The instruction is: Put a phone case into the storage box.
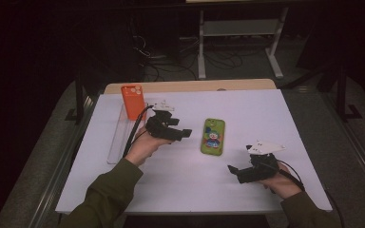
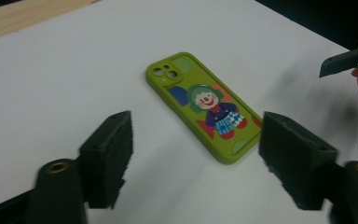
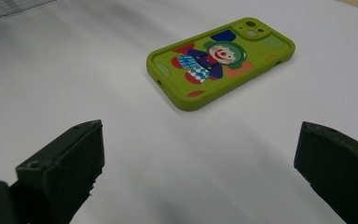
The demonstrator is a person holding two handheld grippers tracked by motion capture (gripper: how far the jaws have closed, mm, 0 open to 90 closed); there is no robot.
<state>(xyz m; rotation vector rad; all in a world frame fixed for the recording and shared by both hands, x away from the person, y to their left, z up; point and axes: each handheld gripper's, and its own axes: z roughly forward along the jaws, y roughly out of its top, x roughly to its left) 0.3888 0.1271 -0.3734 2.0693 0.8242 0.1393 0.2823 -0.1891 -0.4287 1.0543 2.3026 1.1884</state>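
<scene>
A green phone case [image 1: 213,136] with a clown picture lies flat, back up, near the middle of the white table [image 1: 190,190]. My left gripper [image 1: 180,128] hovers just left of it, open and empty, jaws pointing right. In the left gripper view the green case [image 2: 200,105] lies just beyond the left gripper [image 2: 198,135], between its spread jaws. My right gripper [image 1: 235,173] is open and empty at the front right, pointing left and away from me. The green case [image 3: 221,60] lies a short way ahead of the right gripper [image 3: 203,140].
An orange phone case [image 1: 133,100] stands upright in the far end of a clear plastic rack [image 1: 119,137] along the table's left side. A wooden strip [image 1: 190,86] edges the far side. My right gripper's jaw [image 2: 342,63] and a finger appear at the right of the left gripper view.
</scene>
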